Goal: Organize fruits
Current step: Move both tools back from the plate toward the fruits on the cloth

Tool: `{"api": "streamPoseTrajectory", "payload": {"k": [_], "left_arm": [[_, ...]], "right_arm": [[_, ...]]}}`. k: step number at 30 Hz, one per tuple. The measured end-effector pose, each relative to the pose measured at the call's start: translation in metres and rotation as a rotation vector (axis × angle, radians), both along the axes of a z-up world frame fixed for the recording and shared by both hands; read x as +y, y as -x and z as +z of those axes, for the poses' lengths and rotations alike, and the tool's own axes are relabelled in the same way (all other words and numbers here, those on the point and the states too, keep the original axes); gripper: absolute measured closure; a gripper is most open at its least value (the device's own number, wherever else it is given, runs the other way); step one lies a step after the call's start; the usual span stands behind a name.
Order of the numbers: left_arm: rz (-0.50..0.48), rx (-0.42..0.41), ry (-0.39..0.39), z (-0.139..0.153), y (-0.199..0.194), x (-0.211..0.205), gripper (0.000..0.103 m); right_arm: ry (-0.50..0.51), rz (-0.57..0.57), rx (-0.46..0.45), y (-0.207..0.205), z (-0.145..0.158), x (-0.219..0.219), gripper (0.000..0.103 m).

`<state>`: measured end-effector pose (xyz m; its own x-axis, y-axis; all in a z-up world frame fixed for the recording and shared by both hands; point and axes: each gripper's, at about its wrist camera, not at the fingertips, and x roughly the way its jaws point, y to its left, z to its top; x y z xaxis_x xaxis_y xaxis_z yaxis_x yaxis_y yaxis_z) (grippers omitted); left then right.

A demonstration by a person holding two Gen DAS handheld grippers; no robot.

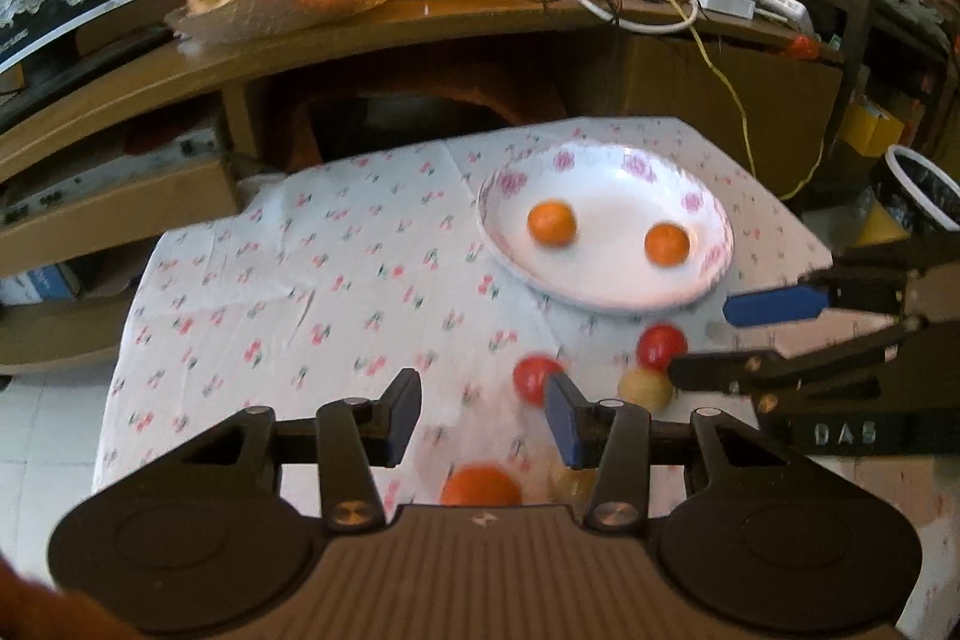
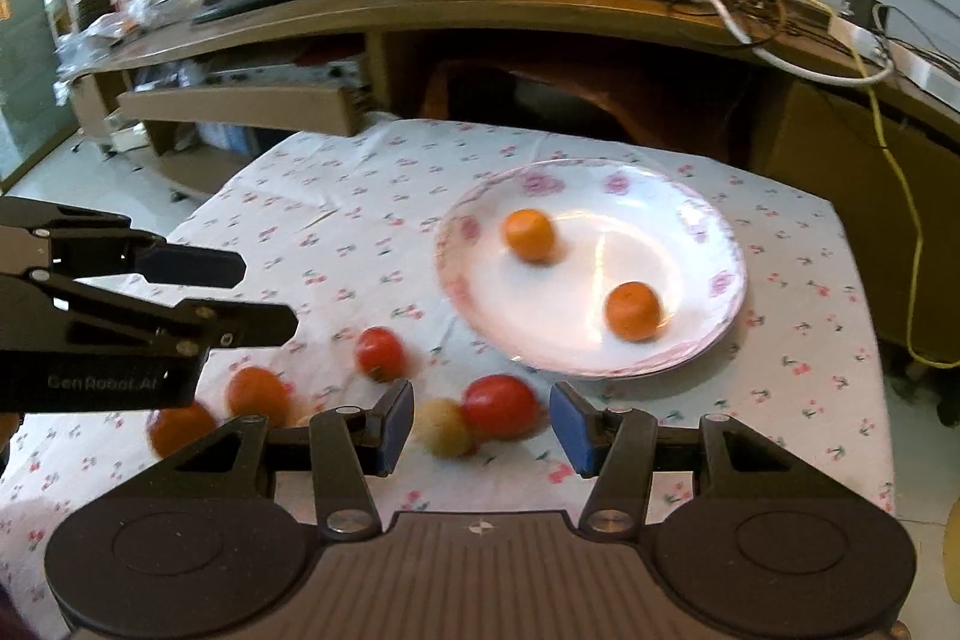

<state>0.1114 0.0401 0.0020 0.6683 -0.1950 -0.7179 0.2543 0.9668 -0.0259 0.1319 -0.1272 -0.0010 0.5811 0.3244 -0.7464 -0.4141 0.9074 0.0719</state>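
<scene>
fruits lie in two groups on the flowered tablecloth [image 2: 372, 196]: two small oranges, the far one [image 2: 528, 235] and the near one [image 2: 633, 310], already sit apart from each other in the white floral plate [image 2: 717, 334] on the far right, while the rest are loose on the cloth near the plate's left edge. the loose ones are a red fruit [image 2: 501, 406] touching a pale yellow fruit [image 2: 444, 427], another red fruit [image 2: 379, 353] a little to the left, and two orange fruits [image 2: 258, 394] near the left edge, one partly hidden behind the gripper body. the right gripper [image 2: 480, 418] is released, its blue-padded fingers spread wide on either side of the red and yellow pair and grasping nothing. the left gripper [image 1: 480, 412] is released too, hanging empty above the near cloth. the next move is likely a grasp on the red fruit, and the risk lies in its neighbour: closing the fingers could catch both, or knock the yellow one so it rolls toward the near edge of the table. round fruit may also squirt from the pads. the two grippers are near each other, so a careless reach could make them collide.
</scene>
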Motion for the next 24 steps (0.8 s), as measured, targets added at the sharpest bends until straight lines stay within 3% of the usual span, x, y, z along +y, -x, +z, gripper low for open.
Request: {"api": "streamPoseTrajectory", "payload": {"k": [9, 19, 24], "left_arm": [[0.009, 0.056, -0.017, -0.013, 0.046, 0.021, 0.053], [-0.033, 0.068, -0.088, -0.037, 0.043, 0.012, 0.051], [-0.022, 0.067, -0.101, -0.043, 0.042, 0.017, 0.056]], "right_arm": [[0.002, 0.090, 0.033, 0.021, -0.007, 0.021, 0.050], [0.022, 0.196, 0.051, 0.027, -0.017, 0.050, 0.049], [0.039, 0.220, 0.070, 0.021, -0.026, 0.060, 0.049]]}}
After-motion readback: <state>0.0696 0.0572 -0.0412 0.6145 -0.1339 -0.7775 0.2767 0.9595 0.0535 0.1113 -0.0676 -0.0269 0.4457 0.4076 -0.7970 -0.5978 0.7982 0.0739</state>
